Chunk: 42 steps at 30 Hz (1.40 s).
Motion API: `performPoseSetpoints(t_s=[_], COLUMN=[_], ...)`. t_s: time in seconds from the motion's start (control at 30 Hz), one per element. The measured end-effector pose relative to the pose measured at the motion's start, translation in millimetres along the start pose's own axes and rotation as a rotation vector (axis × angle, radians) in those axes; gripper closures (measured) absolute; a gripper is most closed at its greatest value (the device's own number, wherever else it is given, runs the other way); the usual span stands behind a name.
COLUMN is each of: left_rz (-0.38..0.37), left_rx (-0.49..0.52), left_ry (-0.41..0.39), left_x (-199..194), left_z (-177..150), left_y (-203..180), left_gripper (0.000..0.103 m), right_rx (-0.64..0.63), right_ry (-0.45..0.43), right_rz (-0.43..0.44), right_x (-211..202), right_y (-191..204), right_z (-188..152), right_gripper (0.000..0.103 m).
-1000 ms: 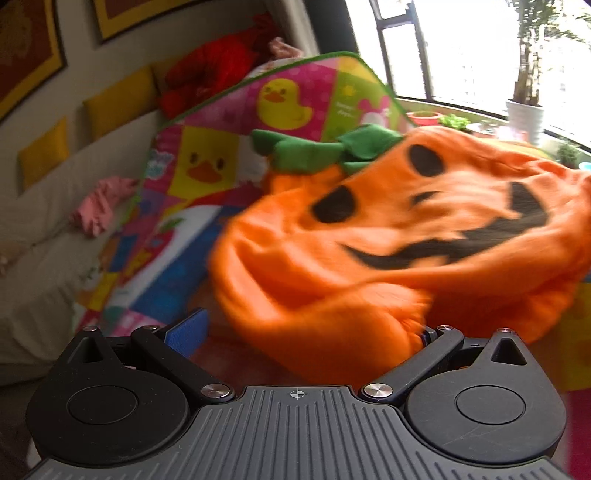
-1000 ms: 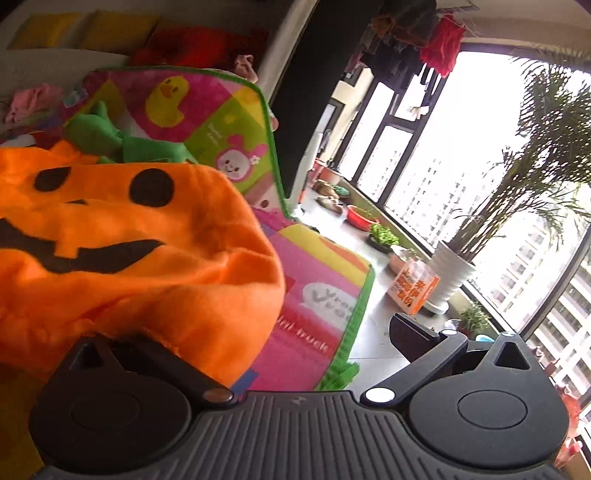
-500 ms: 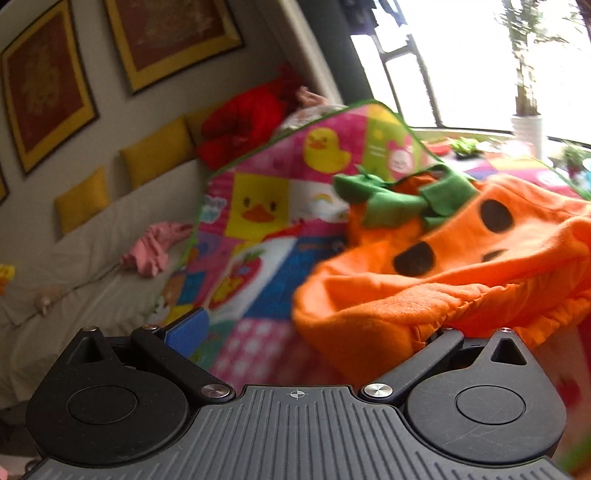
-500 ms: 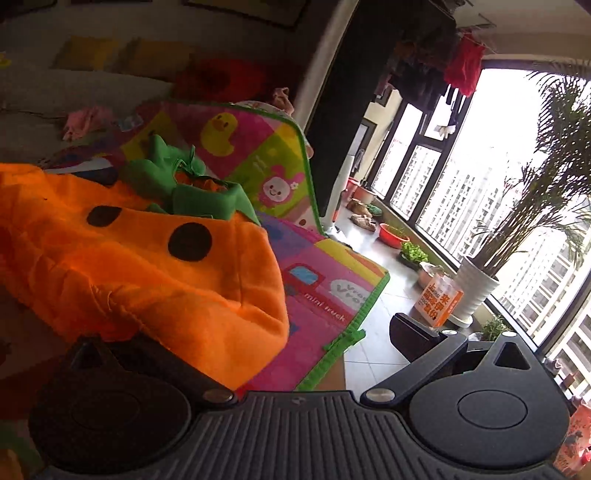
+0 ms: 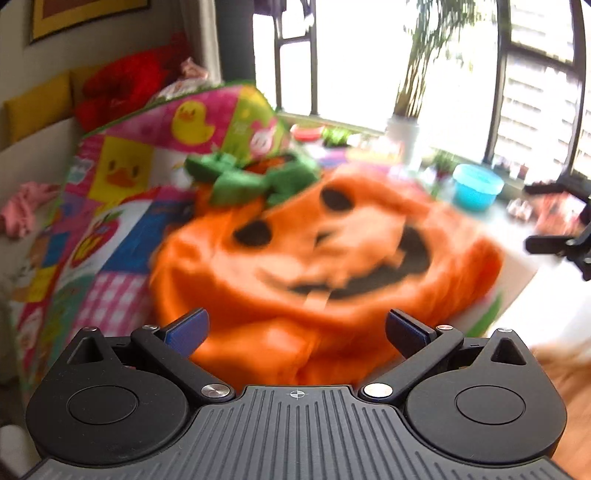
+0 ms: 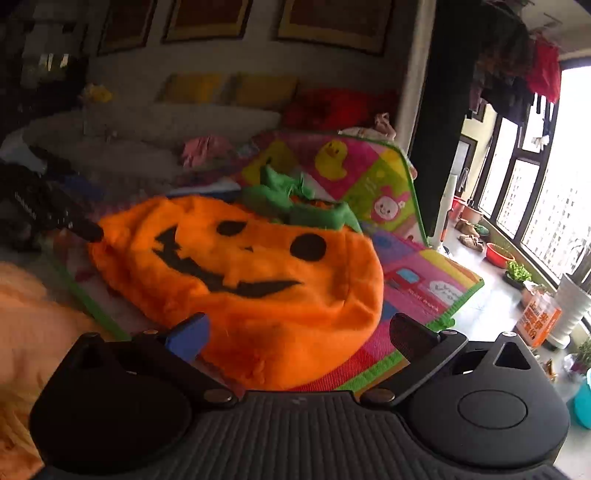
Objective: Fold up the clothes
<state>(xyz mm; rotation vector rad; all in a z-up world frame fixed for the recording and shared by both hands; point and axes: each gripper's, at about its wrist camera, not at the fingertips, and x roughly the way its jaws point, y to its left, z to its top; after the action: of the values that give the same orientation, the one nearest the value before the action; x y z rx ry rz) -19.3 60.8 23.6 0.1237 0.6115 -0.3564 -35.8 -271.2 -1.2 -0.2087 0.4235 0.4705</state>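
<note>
Between the spread blue-padded fingers of the left gripper (image 5: 294,326) lies the pumpkin costume (image 5: 325,258), released and blurred in that view. The right gripper (image 6: 297,332) is likewise parted, grasping nothing, the same costume (image 6: 251,280) just ahead of its tips. The orange garment, black grin up and green leaf collar (image 6: 295,203) at its 12 o'clock, rests on a bright patchwork play mat (image 6: 417,284) whose far end stands folded upright. At 10 o'clock from the mat a pale sofa (image 6: 147,125) holds yellow cushions (image 6: 229,88), a red heap (image 6: 332,107) and a pink garment (image 6: 203,147). Framed pictures (image 6: 332,18) hang above. At 3 o'clock tall windows (image 6: 554,184) glare white. A potted palm (image 6: 569,306) is cut off by the frame. A blue tub (image 5: 476,186) sits near the sill, contents unreadable; a red basin (image 6: 498,254) stands on the floor, contents unclear.
</note>
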Motion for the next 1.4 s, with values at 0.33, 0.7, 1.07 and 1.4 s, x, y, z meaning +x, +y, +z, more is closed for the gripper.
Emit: performPoseSetpoints(t_s=[0.33,0.7,1.07,1.4], left_rz=[-0.046,-0.033,-0.005,-0.052], left_rx=[-0.171,-0.343,-0.18,-0.335], left_ry=[0.02,0.283,0.307,0.071], left_x=[132.1,224.0,223.2,209.4], left_z=[92.0,68.4,72.1,134.9], left_y=[30.4,95.9,72.8,129.9], left_gripper=[0.0,0.0,0.0,0.0], right_rx=[0.294,0.607,0.565,0.218], right_ry=[0.131,0.374,0.354,0.195], right_rz=[0.17,0.25,0.227,0.078], right_x=[150.1,288.4,289.4,268.3], right_y=[-62.9,-89.8,-76.9,-75.3], right_z=[94.3,52.6,43.4,103.6], right_gripper=[0.0,0.0,0.0,0.0])
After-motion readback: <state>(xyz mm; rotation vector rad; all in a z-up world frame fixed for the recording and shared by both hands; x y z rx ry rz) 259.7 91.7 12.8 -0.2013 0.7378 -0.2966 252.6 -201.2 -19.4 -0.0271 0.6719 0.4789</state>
